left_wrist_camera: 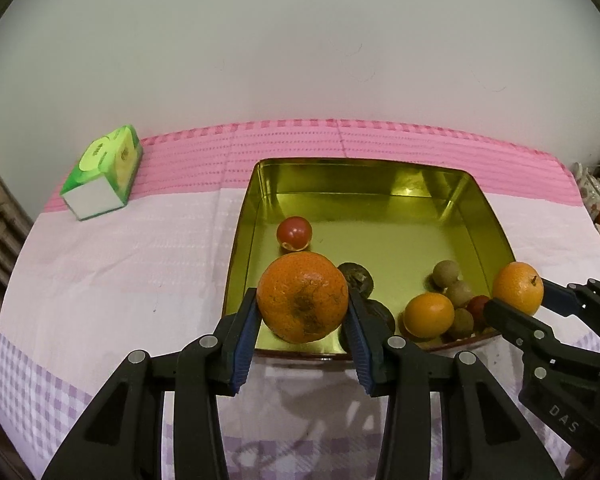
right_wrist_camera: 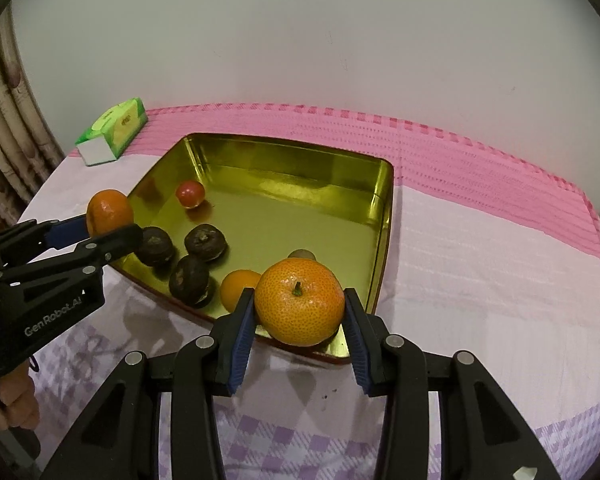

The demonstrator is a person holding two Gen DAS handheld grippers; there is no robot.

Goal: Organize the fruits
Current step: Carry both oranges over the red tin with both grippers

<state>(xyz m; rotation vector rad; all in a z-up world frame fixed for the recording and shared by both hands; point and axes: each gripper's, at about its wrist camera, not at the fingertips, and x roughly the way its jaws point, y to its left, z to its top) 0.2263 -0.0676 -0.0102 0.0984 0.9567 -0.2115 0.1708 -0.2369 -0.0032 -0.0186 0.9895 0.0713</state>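
Clearly two oranges held aloft, one per gripper. Left gripper [left_wrist_camera: 302,312] with jaws clamped on a scuffed orange [left_wrist_camera: 302,302], poised over the near left wall of the gold tin [left_wrist_camera: 364,172]. Right gripper [right_wrist_camera: 299,312] with jaws clamped on a stemmed orange [right_wrist_camera: 299,301], poised over the tin's near right corner.

Seen only from the left wrist: pale brown longans [left_wrist_camera: 446,273] clustered in the tin's near right corner, beside a small orange [left_wrist_camera: 429,315]; mostly hidden behind the held fruit in the right view.

Seen properly only from the right wrist: three dark wrinkled fruits [right_wrist_camera: 206,242] along the tin's near left side; also fingers [right_wrist_camera: 18,408] of a hand at the left edge.

Visible in both: red fruit [left_wrist_camera: 294,233] toward the tin's far left, green tissue pack [left_wrist_camera: 102,172] near the far left corner of the worktop [left_wrist_camera: 100,272], spread with pink and lilac cloth.
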